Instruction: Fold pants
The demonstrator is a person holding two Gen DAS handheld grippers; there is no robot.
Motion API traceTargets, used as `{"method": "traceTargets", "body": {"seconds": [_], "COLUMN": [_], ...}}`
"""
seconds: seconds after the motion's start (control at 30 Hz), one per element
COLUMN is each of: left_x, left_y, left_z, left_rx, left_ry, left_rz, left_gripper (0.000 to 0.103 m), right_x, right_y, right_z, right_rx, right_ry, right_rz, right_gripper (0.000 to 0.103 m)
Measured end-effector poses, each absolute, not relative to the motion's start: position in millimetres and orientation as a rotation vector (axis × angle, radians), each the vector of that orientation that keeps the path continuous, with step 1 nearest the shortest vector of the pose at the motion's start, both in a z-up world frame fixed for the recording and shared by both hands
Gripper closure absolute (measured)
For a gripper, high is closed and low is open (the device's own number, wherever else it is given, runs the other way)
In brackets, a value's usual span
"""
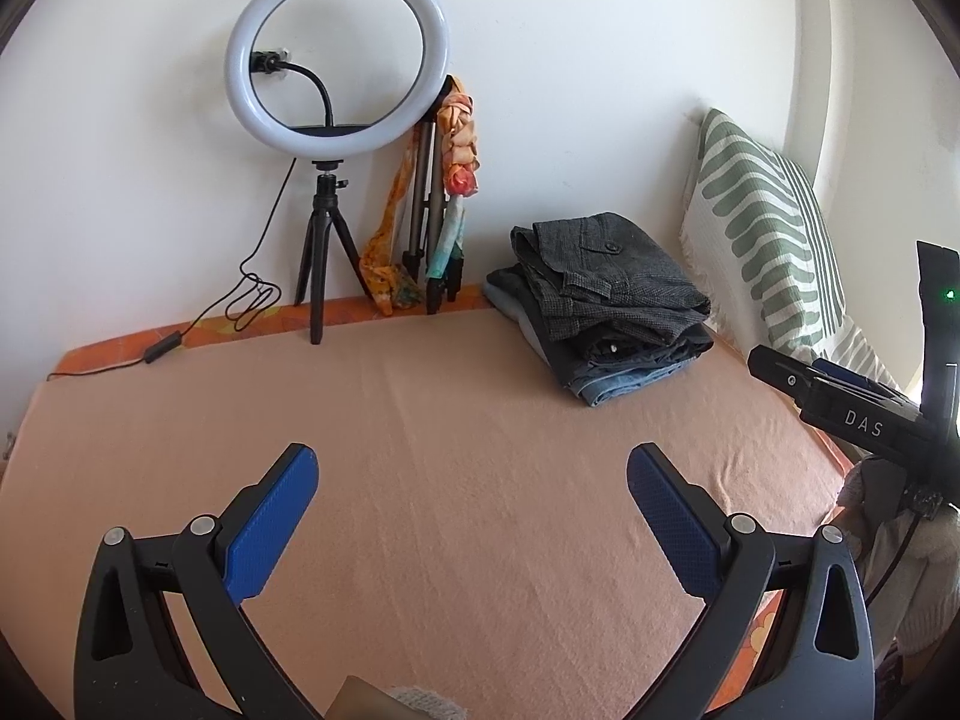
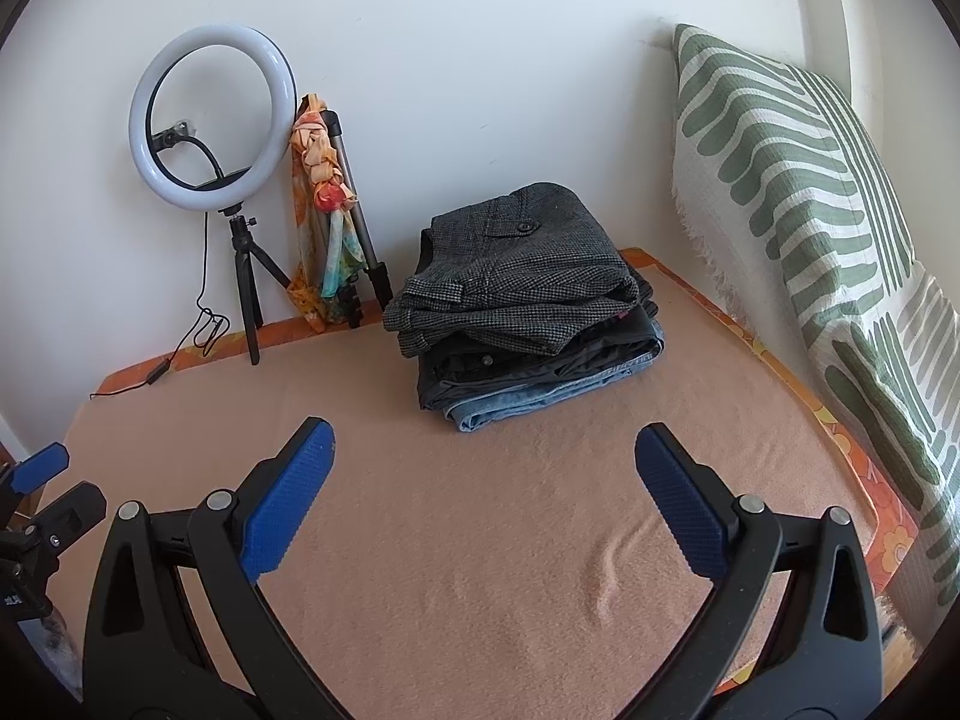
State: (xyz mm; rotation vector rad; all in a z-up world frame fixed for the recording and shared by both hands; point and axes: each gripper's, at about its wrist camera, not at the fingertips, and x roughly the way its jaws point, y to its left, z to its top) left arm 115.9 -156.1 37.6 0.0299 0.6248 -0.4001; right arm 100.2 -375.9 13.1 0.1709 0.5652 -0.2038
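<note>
A stack of folded pants (image 1: 606, 306) lies at the back right of the peach blanket (image 1: 450, 450): grey tweed on top, black below, blue jeans at the bottom. It also shows in the right wrist view (image 2: 528, 306). My left gripper (image 1: 471, 468) is open and empty, held above the blanket well in front of the stack. My right gripper (image 2: 483, 450) is open and empty, also above the blanket in front of the stack. The right gripper's body shows at the right edge of the left wrist view (image 1: 852, 414).
A ring light on a small tripod (image 1: 336, 60) stands at the back left, its cable (image 1: 240, 312) trailing over the blanket edge. A folded tripod with a colourful scarf (image 1: 444, 192) leans on the wall. A green-striped pillow (image 2: 798, 192) lines the right side.
</note>
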Motion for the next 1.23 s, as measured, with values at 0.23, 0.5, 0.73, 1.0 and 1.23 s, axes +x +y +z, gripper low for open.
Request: {"method": "traceTargets", "body": {"seconds": [0.23, 0.5, 0.73, 1.0, 1.23], "left_x": [114.8, 113.3, 112.2, 112.1, 108.9], "left_y": [-157.0, -157.6, -159.1, -158.4, -158.8], "left_z": [37.2, 37.3, 37.3, 35.9, 34.4], "left_rx": [0.031, 0.035, 0.039, 0.044, 0.074], "left_ry": [0.622, 0.618, 0.617, 0.617, 0.598], "left_rz": [-0.398, -0.395, -0.392, -0.370, -0.361], "left_gripper": [0.001, 0.001, 0.001, 0.001, 0.001], "right_x": [101.5, 101.7, 101.5, 100.8, 101.8], "right_y": [-374.8, -373.4, -372.2, -371.2, -369.5], "right_z": [12.6, 11.3, 11.8, 11.8, 9.7], "right_rx": [0.178, 0.182, 0.184, 0.185, 0.180], "right_ry": [0.566, 0.567, 0.569, 0.570, 0.579], "right_rz": [-0.200, -0.193, -0.190, -0.189, -0.179], "right_gripper": [0.001, 0.001, 0.001, 0.001, 0.001]}}
